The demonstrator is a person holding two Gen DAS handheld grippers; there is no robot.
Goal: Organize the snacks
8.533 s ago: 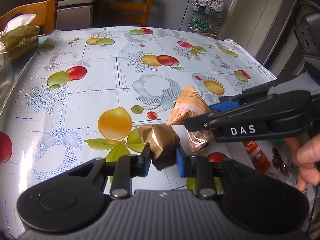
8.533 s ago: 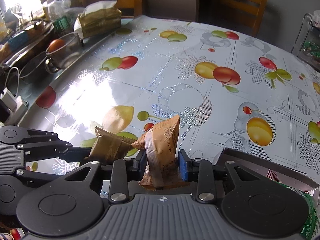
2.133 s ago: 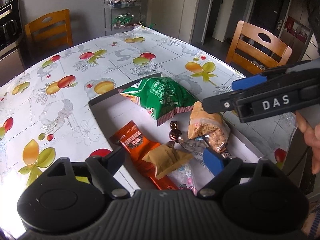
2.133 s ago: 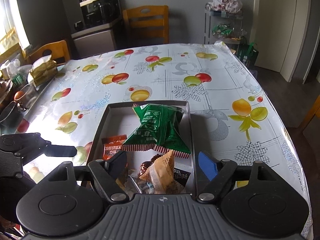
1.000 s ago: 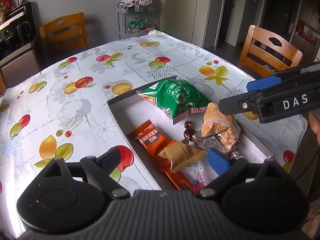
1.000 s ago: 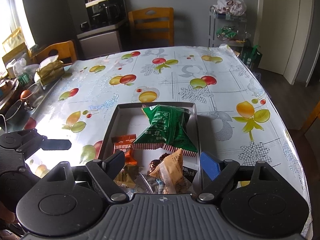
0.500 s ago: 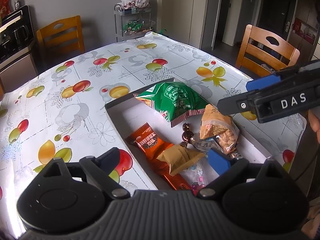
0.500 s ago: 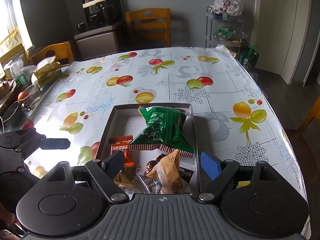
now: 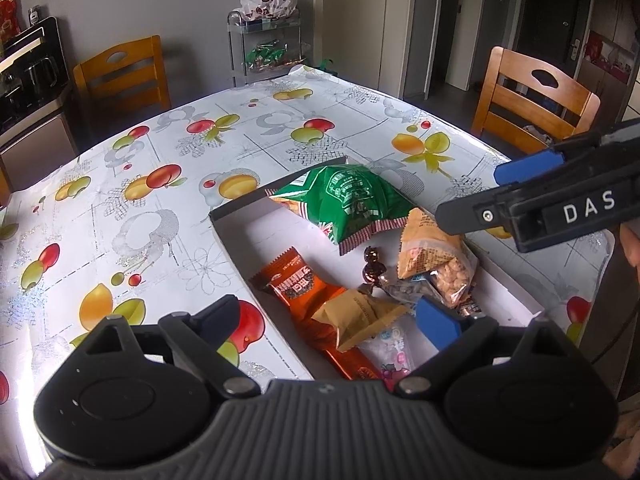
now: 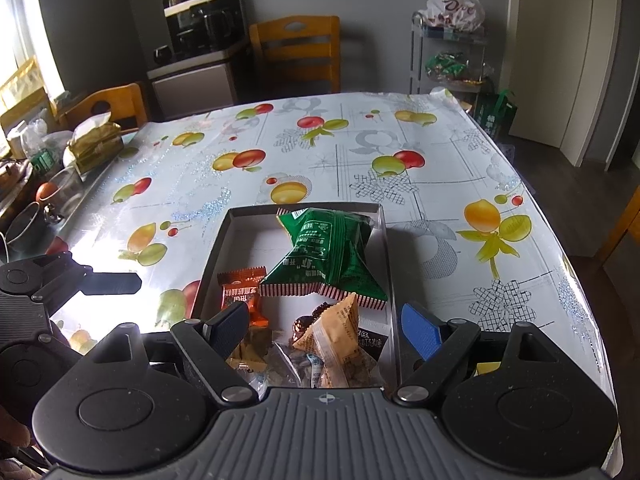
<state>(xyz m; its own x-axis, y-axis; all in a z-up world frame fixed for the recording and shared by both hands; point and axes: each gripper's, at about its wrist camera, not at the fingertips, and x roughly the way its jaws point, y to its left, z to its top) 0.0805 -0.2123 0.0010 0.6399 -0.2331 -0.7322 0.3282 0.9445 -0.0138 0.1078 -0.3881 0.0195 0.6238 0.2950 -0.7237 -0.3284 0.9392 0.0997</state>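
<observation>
Fruit-print tablecloth (image 10: 440,152) is bare; snacks sit in shallow grey cardboard tray (image 10: 216,248), below both wide-open, empty grippers: left gripper (image 9: 328,320), right gripper (image 10: 320,328).

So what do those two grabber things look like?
Both are black plastic. The left gripper has a ribbed grey body, round black discs at each side, silver screws, one black finger pad and one blue. The right gripper matches it, and white letters on its side spell DAS.
</observation>
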